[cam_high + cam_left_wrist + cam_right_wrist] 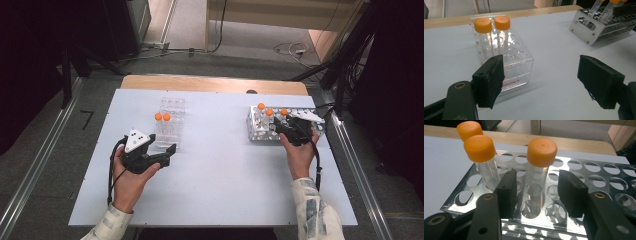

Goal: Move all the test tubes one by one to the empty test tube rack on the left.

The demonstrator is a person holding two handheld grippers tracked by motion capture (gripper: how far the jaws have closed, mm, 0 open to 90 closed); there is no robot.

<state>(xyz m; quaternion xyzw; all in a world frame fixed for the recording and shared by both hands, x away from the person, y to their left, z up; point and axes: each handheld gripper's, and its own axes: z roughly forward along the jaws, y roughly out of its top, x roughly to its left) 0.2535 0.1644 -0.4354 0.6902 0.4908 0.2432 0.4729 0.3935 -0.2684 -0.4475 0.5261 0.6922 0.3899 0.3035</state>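
White table — right tool open astride a capped tube; left tool open, empty.

**Count of items on the table**

Racks: two. One clear plastic rack toward the table's left edge; one metal rack toward its right edge, near the far right corner.

Orange-capped tubes: five in total.
- Clear plastic rack: two tubes, side by side at the rack's left edge in the left gripper view.
- Metal rack: three tubes, all upright or slightly tilted, at the rack's left end.

Grippers: two, one per hand: left gripper, right gripper.

Hands in the high view: two.

Empty holes in either rack: many; exact number not countable.
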